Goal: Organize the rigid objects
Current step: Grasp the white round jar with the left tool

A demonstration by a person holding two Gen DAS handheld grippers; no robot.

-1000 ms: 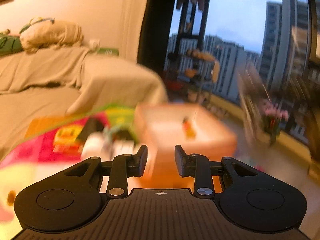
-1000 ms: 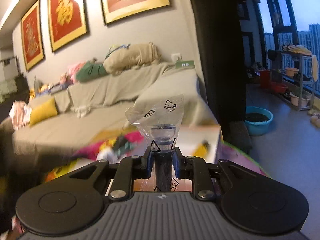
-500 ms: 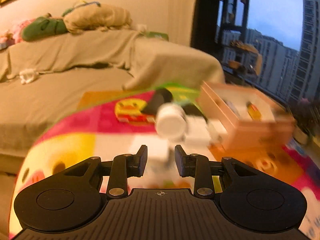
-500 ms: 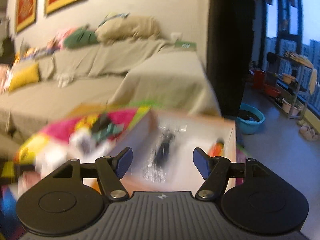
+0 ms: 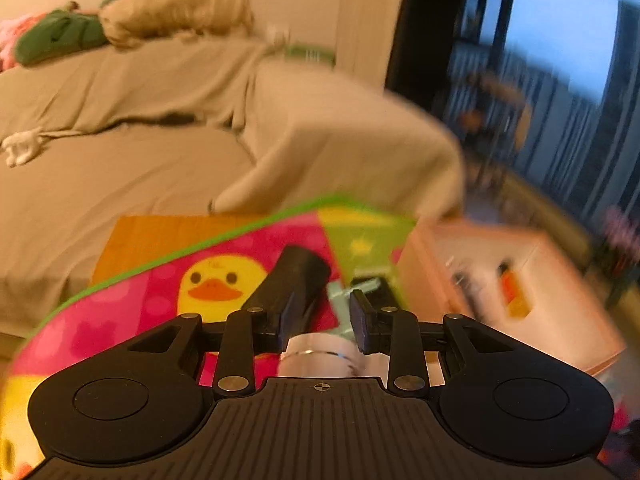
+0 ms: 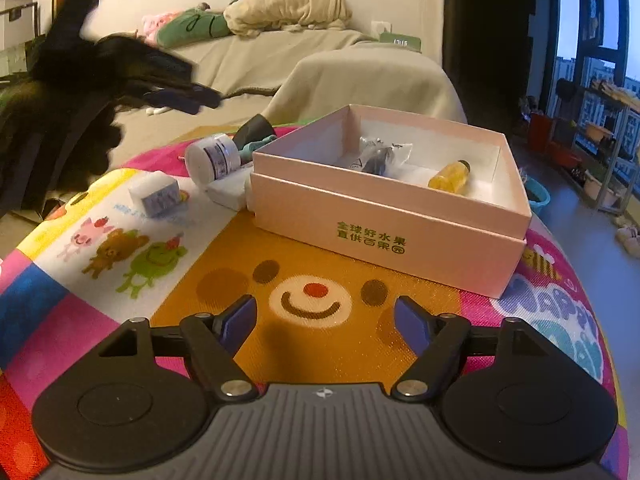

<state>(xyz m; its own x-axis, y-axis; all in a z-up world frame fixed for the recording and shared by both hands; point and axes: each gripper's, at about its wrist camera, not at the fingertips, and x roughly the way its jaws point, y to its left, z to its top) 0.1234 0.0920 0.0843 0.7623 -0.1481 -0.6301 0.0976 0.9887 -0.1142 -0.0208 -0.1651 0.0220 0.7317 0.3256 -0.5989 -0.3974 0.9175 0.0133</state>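
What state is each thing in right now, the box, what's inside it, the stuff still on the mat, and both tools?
Pink box: open, no lid on.
Bagged dark item: lying inside the box.
Yellow bottle: on its side inside the box.
White jar: tipped on its side on the mat, outside the box.
Small white box: on the mat.
Right tool: open, empty, just opened.
Left tool: narrow gap, empty, above the white jar.

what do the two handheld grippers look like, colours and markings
Both are matte black with a ribbed top plate bearing a small crosshair mark, round discs either side and silver pivot screws. The right gripper has blue-purple pads on its fingers; the left gripper shows darker pads.
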